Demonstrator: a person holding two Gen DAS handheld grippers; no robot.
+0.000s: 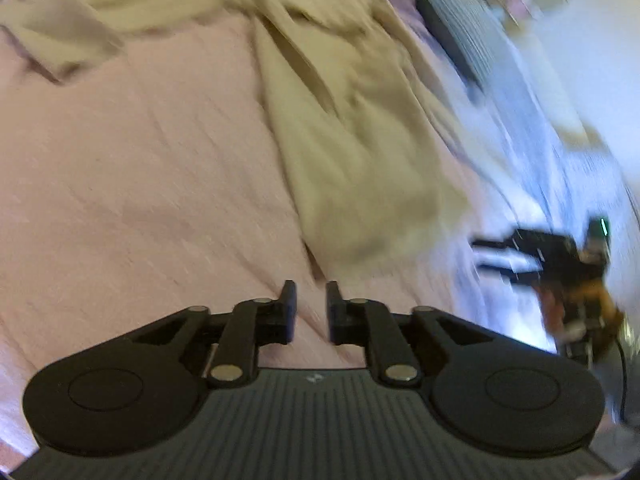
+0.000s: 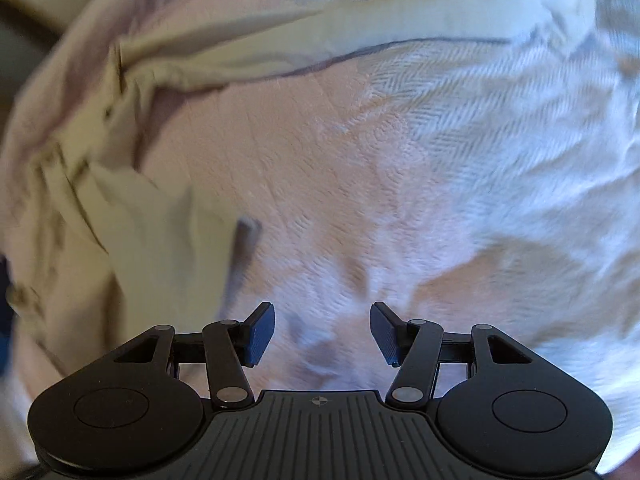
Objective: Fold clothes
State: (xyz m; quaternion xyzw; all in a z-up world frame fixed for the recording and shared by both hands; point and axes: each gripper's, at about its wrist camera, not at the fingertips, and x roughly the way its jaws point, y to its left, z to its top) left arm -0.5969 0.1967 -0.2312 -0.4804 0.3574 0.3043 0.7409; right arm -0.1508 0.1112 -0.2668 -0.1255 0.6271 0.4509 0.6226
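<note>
A cream garment [image 1: 340, 120] lies rumpled on a pink bedspread [image 1: 140, 180], one leg-like part running down toward my left gripper [image 1: 311, 300]. The left gripper hovers just short of that end, its jaws a narrow gap apart and empty. In the right wrist view the same cream garment [image 2: 132, 220] lies at the left and along the top. My right gripper [image 2: 322, 330] is wide open and empty above the bedspread [image 2: 360, 160], to the right of the garment. Both views are motion-blurred.
The bed's right edge [image 1: 472, 168] drops off to a pale floor. My other gripper [image 1: 560, 272] shows blurred at the right. A dark slatted object [image 1: 448, 20] stands at the far right. Sunlit patches cross the bedspread [image 2: 520, 140].
</note>
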